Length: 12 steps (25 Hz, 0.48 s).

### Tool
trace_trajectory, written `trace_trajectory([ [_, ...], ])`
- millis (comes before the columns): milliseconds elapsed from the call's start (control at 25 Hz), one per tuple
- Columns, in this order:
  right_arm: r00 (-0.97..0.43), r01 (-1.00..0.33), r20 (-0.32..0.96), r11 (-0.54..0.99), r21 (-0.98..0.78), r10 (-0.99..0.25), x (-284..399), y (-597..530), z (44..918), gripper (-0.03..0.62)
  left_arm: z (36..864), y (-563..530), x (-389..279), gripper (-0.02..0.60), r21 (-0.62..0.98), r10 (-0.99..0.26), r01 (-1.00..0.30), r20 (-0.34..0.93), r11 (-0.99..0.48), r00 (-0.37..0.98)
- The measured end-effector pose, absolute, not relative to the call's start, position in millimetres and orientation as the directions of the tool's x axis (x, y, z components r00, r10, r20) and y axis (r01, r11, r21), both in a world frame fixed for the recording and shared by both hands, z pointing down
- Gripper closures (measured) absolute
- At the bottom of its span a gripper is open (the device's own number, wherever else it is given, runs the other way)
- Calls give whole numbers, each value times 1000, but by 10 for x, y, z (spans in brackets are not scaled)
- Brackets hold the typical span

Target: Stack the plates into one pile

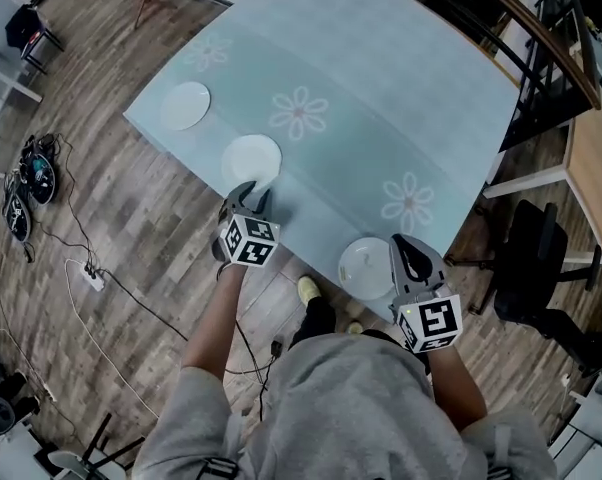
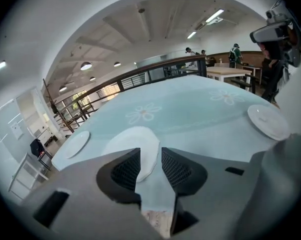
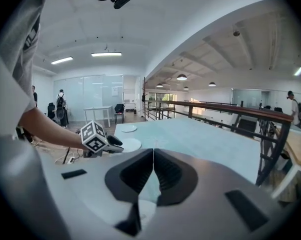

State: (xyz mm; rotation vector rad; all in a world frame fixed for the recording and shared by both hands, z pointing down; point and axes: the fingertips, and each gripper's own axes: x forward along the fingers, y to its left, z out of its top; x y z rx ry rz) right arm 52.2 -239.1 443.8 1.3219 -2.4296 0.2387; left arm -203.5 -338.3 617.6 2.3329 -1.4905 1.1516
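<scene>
The middle plate [image 2: 133,146] lies flat on the table, its near rim sitting in the gap between the left gripper's [image 2: 150,166] jaws. Those jaws stand wide apart, one on either side of the rim, pressing on nothing. The step in hand looks like the first pick-up. The next move calls for getting one jaw under the shallow rim and the other over it, closing firmly, then carrying the plate to another.

The far plate [image 2: 73,144] rests ahead and to this gripper's left, well apart. The near plate [image 2: 268,121] sits off to its right, close to the table's edge. The right gripper [image 3: 153,171] hangs just beside and over that near plate, its jaws closed tip to tip on nothing.

All three plates are round, white and smooth with low rims. They are probably glazed, so a thin-edge pinch could slip. The tablecloth [image 1: 381,98] under them is pale blue and matte, printed with faint daisy shapes.
</scene>
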Motion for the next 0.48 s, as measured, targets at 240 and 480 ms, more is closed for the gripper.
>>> trace_trajectory([
  [240,-469,-846,412,531,45,-781,502,-2506,4494,566,6469,-3531,-2200,448,-275,-652,-782,729,-559,210],
  [480,-436,-853,440,516,76,-785,698,-2556,4507,567,6469,-3544,-2121,465,-242,-621,-770,745,-591,242],
])
